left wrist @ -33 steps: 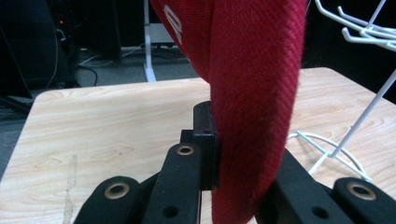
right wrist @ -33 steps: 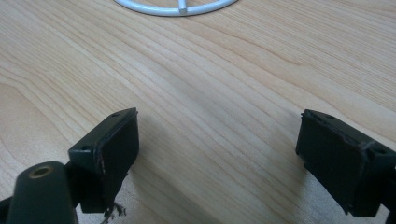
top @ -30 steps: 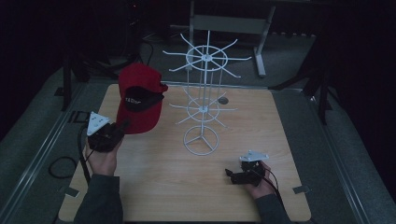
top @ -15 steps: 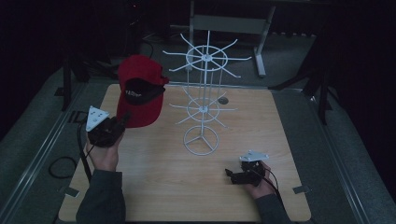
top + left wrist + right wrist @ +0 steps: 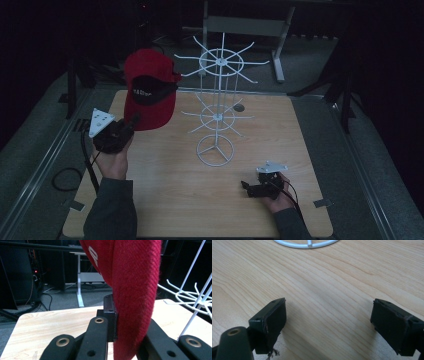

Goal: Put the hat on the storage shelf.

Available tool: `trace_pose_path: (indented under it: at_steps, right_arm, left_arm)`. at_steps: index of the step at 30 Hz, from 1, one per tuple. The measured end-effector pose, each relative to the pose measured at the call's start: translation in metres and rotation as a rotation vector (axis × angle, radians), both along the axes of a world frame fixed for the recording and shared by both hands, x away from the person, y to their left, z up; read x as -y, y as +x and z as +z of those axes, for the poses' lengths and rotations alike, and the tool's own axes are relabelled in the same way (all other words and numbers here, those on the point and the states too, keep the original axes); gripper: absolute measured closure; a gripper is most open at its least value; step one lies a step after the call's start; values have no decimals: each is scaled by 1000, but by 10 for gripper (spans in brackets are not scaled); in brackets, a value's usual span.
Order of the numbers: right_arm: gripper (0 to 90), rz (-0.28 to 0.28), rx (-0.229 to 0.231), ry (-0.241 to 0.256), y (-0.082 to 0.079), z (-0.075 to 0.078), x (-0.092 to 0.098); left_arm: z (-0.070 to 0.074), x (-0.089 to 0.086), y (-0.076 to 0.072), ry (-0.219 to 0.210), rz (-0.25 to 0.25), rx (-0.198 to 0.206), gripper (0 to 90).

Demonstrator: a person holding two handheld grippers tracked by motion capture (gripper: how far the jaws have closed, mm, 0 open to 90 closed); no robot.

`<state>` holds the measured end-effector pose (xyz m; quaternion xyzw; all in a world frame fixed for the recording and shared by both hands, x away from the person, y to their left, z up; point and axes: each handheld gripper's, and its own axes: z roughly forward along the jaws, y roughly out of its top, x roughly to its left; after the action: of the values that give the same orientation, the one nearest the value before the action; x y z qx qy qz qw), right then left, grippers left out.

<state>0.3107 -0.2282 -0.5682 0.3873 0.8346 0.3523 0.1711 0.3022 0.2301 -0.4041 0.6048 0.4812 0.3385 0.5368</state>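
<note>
Left claw (image 5: 131, 123) clamps red cap (image 5: 148, 95), held aloft left of white wire rack (image 5: 218, 107). Right claw (image 5: 246, 187) wide, idle. Next, likely: hook cap over a rack arm.

Person is wearing dark grey long sleeves (image 5: 112, 210) on both forearms. Left gripper (image 5: 134, 120) is showing a black body with a pale grey three-cornered plate (image 5: 99, 122) dotted with small holes; a black cable (image 5: 89, 167) is trailing from it. Its jaws are looking matte black with brass-ringed rivets (image 5: 99, 320). Right gripper (image 5: 245, 186) is showing the same black body and a grey plate (image 5: 271, 167); its pads (image 5: 275, 320) are looking square, black, worn at the edges, with a frayed thread hanging under one.
</note>
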Motion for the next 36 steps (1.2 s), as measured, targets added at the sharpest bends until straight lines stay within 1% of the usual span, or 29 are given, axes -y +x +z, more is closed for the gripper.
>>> trace_pose_path:
  at_steps: [10, 14, 18, 22, 27, 36]
  right_arm:
    - [131, 0, 0, 0, 0, 0, 0]
    - [131, 0, -1, 0, 0, 0, 0]
    - [131, 0, -1, 0, 0, 0, 0]
    - [131, 0, -1, -1, 0, 0, 0]
    - [131, 0, -1, 0, 0, 0, 0]
    - [131, 0, -1, 0, 0, 0, 0]
  left_arm:
    - [11, -1, -3, -18, 1, 37, 858]
    - [15, -2, -4, -27, -6, 50, 858]
    - [19, -2, -5, -27, -11, 64, 858]
    - [23, -4, -6, -39, -15, 76, 858]
    - [27, -5, -8, -42, -15, 90, 858]
    - [31, -6, -11, -61, -20, 120, 858]
